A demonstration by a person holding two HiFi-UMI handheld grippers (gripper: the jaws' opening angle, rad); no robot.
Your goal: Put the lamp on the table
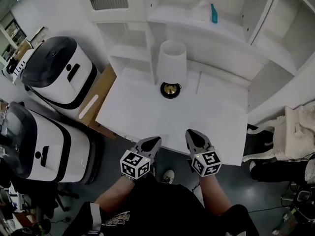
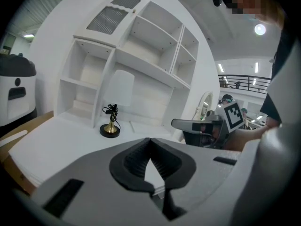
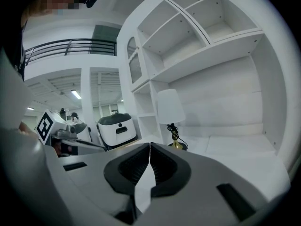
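White bench (image 1: 197,117) under open shelving. Table lamp (image 1: 171,70) stands upright on it, 12 o'clock, well apart from me. Left hand-held gripper (image 1: 152,140) and right hand-held gripper (image 1: 193,133) are pressed together, empty. Lamp likely top-heavy, shade flimsy, so I'd take the brass stem (image 2: 112,120).

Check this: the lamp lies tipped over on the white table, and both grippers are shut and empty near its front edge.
Not quite: the lamp stands upright on the white table, as the left gripper view shows. The left gripper and right gripper are indeed shut and empty near its front edge.
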